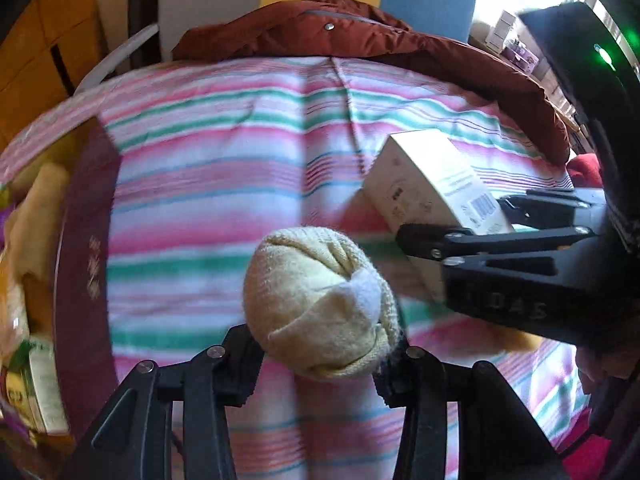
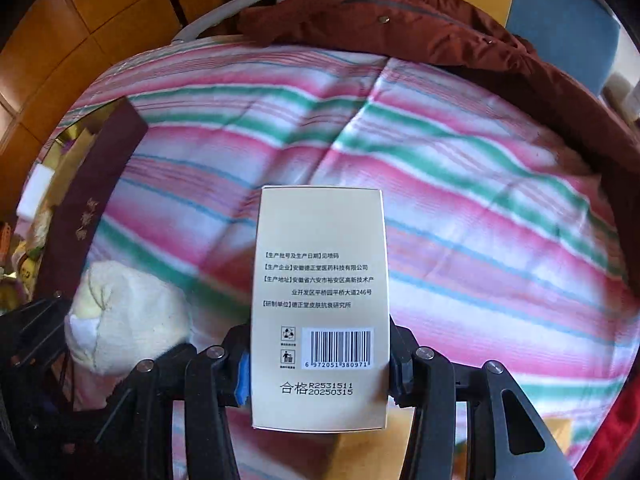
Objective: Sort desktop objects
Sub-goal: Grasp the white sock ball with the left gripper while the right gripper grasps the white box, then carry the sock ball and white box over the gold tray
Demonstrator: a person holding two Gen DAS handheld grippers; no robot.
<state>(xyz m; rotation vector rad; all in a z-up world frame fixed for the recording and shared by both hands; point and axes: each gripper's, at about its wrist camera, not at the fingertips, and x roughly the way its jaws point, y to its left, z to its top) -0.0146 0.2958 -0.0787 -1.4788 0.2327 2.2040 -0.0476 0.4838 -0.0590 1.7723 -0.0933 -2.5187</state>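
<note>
Left gripper (image 1: 320, 354) jaws clamped on rolled sock (image 1: 320, 304); right gripper (image 2: 320, 364) jaws clamped on cream box (image 2: 320, 300), at sock's 2 o'clock.

At the striped cloth's (image 1: 208, 168) left edge, you'll find the maroon box (image 1: 86, 264) cut off by the picture's edge, its contents blurred beyond telling, while the cream carton (image 2: 320, 304) hides the cloth beneath.

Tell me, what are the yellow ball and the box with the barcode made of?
The yellow ball looks like soft knitted fabric, probably rolled-up socks: you can see ribbed, fuzzy threads and folds. The box looks like thin, smooth cardboard with a slight sheen: flat sides, crisp edges, and printed text and a barcode.
</note>
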